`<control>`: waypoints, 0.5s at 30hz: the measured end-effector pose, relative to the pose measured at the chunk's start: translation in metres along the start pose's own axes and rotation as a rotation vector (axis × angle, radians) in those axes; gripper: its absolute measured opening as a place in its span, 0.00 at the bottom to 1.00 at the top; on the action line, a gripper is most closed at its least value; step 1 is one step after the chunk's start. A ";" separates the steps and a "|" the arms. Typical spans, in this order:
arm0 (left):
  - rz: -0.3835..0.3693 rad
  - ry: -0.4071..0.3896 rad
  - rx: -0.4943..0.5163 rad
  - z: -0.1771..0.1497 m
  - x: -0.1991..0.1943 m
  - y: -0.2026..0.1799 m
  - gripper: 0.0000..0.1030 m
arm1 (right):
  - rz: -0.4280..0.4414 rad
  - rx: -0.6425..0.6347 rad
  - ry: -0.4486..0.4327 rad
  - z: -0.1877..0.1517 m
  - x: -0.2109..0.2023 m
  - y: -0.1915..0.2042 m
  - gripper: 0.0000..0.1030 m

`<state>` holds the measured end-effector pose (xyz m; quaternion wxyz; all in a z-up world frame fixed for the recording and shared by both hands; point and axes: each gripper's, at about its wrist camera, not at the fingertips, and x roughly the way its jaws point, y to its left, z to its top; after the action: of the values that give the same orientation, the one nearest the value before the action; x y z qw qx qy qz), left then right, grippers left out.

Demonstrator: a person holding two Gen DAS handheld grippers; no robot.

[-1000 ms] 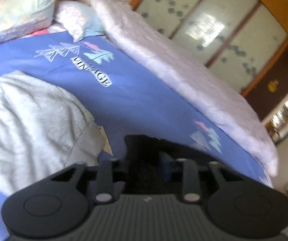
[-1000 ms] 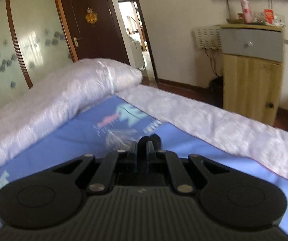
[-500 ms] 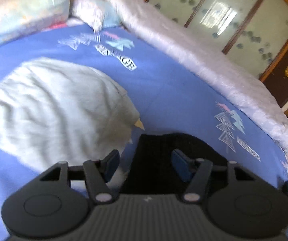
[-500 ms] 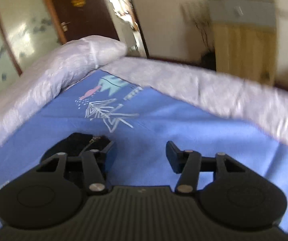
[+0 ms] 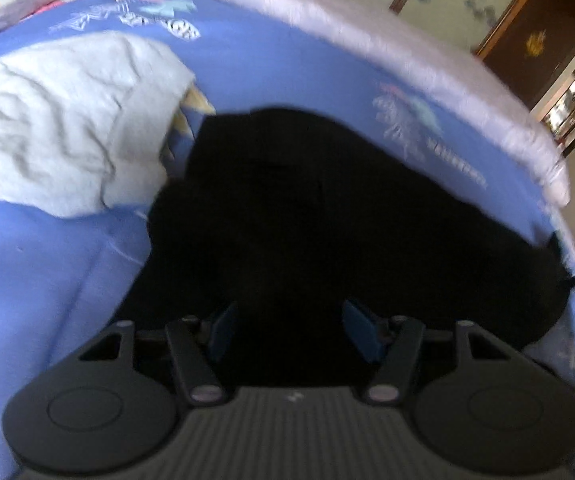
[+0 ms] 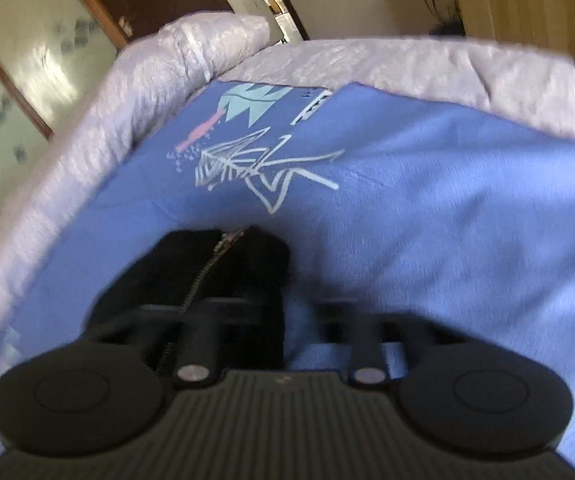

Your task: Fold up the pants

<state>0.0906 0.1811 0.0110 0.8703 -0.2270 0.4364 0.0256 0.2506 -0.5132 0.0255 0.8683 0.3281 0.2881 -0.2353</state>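
A rumpled grey garment (image 5: 67, 120) crowds the blue bedsheet (image 5: 39, 280) beside my black pants (image 5: 327, 208), a dark spread mass with a zipper (image 6: 207, 268). My left gripper (image 5: 289, 330) hangs spread above them; my right gripper (image 6: 283, 312) is blurred, spread over their end.

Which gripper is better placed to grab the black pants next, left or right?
Left, probably. The left gripper is open squarely over the black pants. The right gripper is blurred, with only the zipper edge at its left finger.
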 end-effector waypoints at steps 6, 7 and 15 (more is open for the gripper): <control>-0.005 0.004 0.024 -0.008 0.000 -0.007 0.57 | -0.049 0.012 -0.267 0.011 -0.090 -0.032 0.07; -0.013 0.009 0.014 -0.008 -0.002 -0.006 0.57 | -0.099 -0.029 -0.232 0.009 -0.091 -0.036 0.09; -0.080 0.005 -0.016 -0.025 -0.045 0.006 0.61 | -0.123 0.085 -0.133 -0.029 -0.163 -0.097 0.53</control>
<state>0.0426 0.1828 0.0309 0.8675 -0.2516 0.4290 -0.0064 0.0643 -0.5223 0.0721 0.8547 0.3298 0.2394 -0.3216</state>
